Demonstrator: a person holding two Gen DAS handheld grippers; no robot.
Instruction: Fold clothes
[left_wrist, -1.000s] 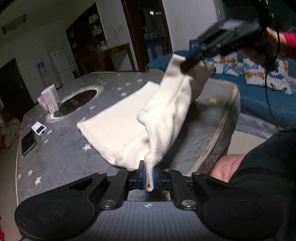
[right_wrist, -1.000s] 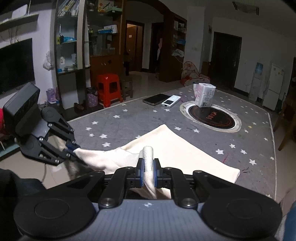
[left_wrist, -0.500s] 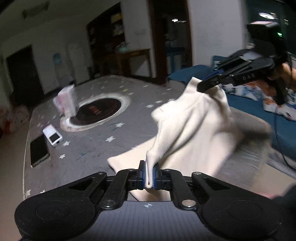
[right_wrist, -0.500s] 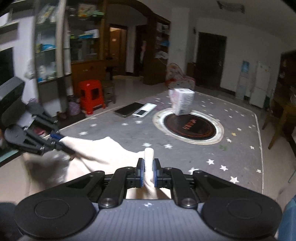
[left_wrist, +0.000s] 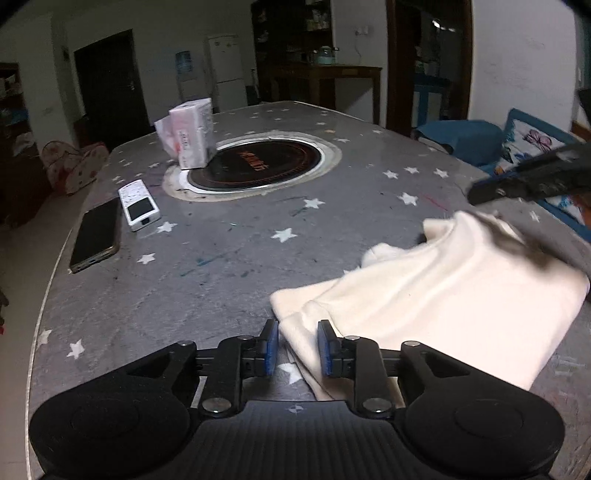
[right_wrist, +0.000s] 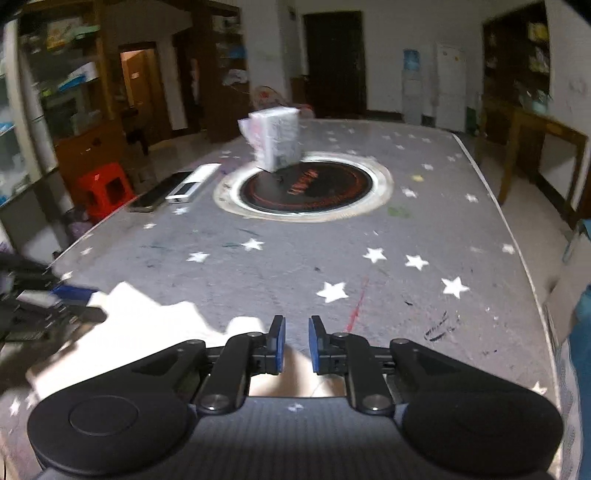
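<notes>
A cream garment (left_wrist: 443, 295) lies folded on the grey star-patterned table (left_wrist: 221, 258), at the near right in the left wrist view. My left gripper (left_wrist: 297, 345) is low at its near-left corner. Its jaws are opening; the cloth's edge lies between the blue pads (left_wrist: 271, 347), which do not press it. My right gripper (right_wrist: 297, 341) sits at the garment's (right_wrist: 155, 317) far corner. Its jaws are opening too, with a bit of cloth low behind the pads and bare table showing through the gap. Each gripper appears blurred in the other's view.
A round hob plate (left_wrist: 255, 162) is set in the table's middle, with a tissue pack (left_wrist: 190, 136) on its rim. A white remote (left_wrist: 138, 204) and a phone (left_wrist: 96, 234) lie near the left edge. A blue sofa (left_wrist: 535, 147) stands beyond the right edge, a red stool (right_wrist: 105, 186) on the floor.
Both grippers swung the lifted edge of the garment over and down onto the table. Their jaws, shut on the cloth before, have parted and let it go.
</notes>
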